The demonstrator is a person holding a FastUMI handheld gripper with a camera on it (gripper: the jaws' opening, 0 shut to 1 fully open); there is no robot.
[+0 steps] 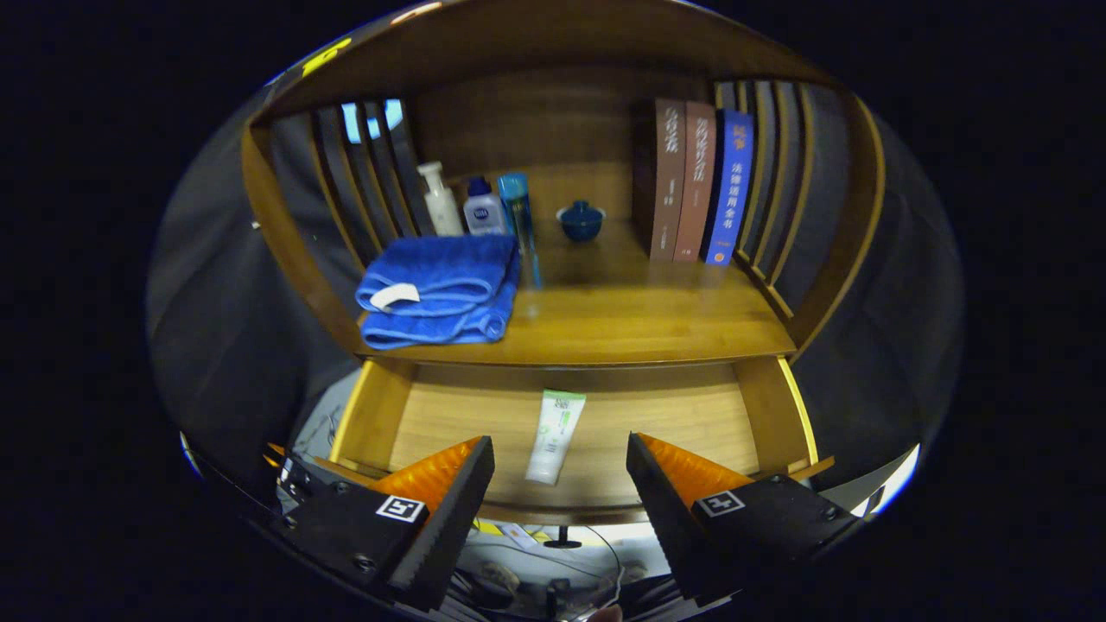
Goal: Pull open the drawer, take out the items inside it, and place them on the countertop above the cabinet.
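Cabinet (562, 337) first: wooden, slatted at both sides, countertop (622, 315) running across above the drawer. Drawer (484, 415) already pulled open below that countertop, pale floor bare but for one thing. On the countertop, toward its left front corner, a folded blue towel (436, 289). Toward the countertop's right rear, three books (696, 181) standing upright. Behind the towel, a row of bottles (479, 203), with a small blue lidded cup (581, 220) near the countertop's middle rear. In the drawer, below the countertop's front edge and near the middle, a white and green tube (556, 436) lying flat, cap end pointing toward the drawer's front.

Gripper (560, 484) held at the drawer's front, fingers spread wide and holding nothing, tube lying between and just ahead of them.

Judged step: opening done, taking out in hand, tube not yet grasped. Next move likely calls for lowering into the drawer, straddling the tube across its narrow width, pinching, then lifting clear of the drawer's front wall and up to a bare patch of countertop, probably right of the towel.
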